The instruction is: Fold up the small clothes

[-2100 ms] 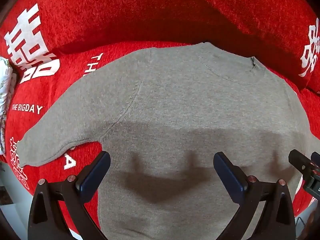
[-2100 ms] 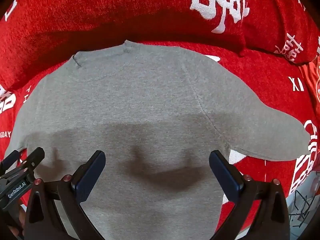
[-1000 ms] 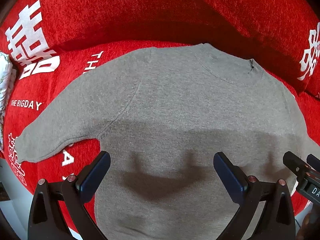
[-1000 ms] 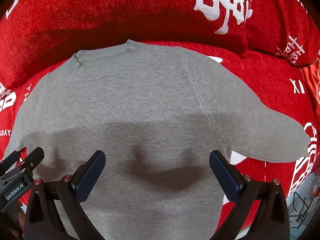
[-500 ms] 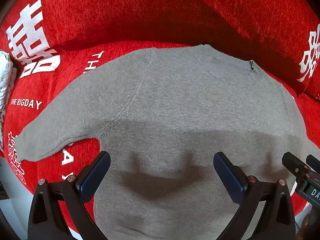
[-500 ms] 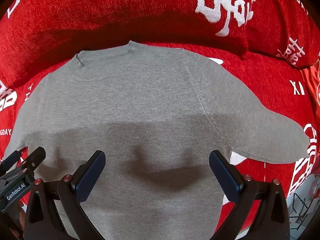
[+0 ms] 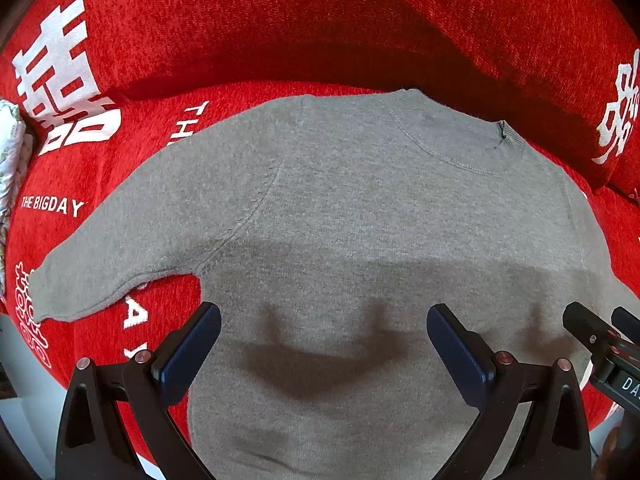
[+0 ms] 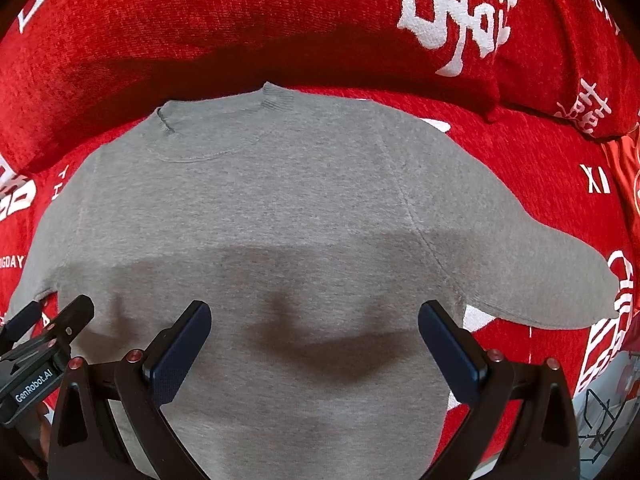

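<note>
At the far left edge of the left wrist view a pale patterned cloth (image 7: 10, 152) lies against the red cover (image 7: 280, 32), which carries white characters and the words "THE BIGDAY". A grey sweater (image 7: 360, 220) is spread flat on this cover, neck (image 7: 460, 136) toward the back cushion. Its left sleeve (image 7: 112, 264) reaches out to the left, the cuff near the cover's front edge.

The left gripper (image 7: 323, 344) hovers over the sweater's lower body with its fingers wide apart, nothing between them. The left finger (image 7: 188, 352) sits over the sweater's side edge just below the armpit, where grey meets red; the right finger (image 7: 456, 356) is over the middle of the body. The gripper's shadow falls on the fabric between them. Whether the fingers touch the cloth cannot be told.

In the right wrist view, the right gripper (image 8: 315, 340) is likewise spread, empty, above the lower body. Its left finger (image 8: 180, 344) is over grey fabric; its right finger (image 8: 448, 348) is at the sweater's right side edge, just below the armpit. The right sleeve (image 8: 540, 272) stretches to the right across the cover, with the cuff near its edge. Each view catches the other gripper's tip at its side.
</note>
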`<state>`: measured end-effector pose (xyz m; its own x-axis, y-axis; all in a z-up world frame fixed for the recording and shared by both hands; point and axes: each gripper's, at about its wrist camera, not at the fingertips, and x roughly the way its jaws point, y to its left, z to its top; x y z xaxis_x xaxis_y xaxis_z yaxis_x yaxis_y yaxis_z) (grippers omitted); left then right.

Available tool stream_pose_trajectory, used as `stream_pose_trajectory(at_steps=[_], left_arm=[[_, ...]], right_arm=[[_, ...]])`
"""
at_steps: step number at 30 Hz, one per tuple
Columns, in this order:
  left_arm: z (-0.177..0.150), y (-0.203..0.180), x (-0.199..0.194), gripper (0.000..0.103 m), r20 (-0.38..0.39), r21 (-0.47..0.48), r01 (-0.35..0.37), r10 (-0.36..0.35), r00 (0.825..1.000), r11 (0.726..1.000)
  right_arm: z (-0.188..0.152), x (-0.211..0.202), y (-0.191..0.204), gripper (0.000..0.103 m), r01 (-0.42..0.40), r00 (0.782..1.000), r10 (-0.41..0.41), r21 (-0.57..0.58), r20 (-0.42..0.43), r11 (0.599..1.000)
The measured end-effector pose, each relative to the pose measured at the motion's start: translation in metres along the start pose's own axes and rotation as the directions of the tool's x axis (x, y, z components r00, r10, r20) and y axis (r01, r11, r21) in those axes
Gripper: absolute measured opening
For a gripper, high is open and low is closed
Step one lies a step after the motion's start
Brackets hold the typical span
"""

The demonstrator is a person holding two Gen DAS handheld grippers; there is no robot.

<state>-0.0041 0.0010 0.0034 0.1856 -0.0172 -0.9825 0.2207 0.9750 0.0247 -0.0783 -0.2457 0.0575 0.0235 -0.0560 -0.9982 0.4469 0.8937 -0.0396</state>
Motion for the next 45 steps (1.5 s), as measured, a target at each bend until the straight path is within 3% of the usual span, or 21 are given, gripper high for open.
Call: stream_pose_trajectory(at_steps=[8,16,23,31,38,42,45], left_arm=[[-0.004,0.0,-0.001,0.103,0.054,0.002,0.025,-0.025,0.998,1.0],[-0.001,0.004,-0.002,0.103,-0.003,0.007,0.016,-0.016,1.0,1.0],[-0.002,0.012,-0.002,0.103,0.001,-0.017,0.045,-0.045,0.999,0.999],[-0.011,0.042,0.003,0.103,0.008,-0.093,0.098,-0.098,0.995,0.991],[-0.023,0.108,0.004,0.103,0.092,-0.211,0.154,-0.138,0.986,0.965],[-0.042,0.177,-0.004,0.103,0.185,-0.306,0.139,-0.085,0.979,0.942],[-0.057,0.224,-0.002,0.103,0.173,-0.39,0.109,-0.044,0.984,0.914]], right_arm=[[-0.002,0.0,0.002,0.103,-0.019,0.999,0.019,-0.001,0.04,1.0],[-0.003,0.0,0.002,0.103,-0.029,0.999,0.029,0.0,0.041,1.0],[-0.007,-0.007,0.006,0.103,-0.085,0.994,0.086,-0.022,0.073,0.996],[-0.018,-0.008,0.039,0.103,-0.069,0.995,0.076,-0.09,0.066,0.994],[-0.038,-0.006,0.094,0.103,-0.122,0.988,0.138,-0.189,0.07,0.974],[-0.052,-0.006,0.136,0.103,-0.174,0.979,0.195,-0.254,0.061,0.951],[-0.058,-0.004,0.164,0.103,-0.191,0.976,0.215,-0.302,0.047,0.934]])
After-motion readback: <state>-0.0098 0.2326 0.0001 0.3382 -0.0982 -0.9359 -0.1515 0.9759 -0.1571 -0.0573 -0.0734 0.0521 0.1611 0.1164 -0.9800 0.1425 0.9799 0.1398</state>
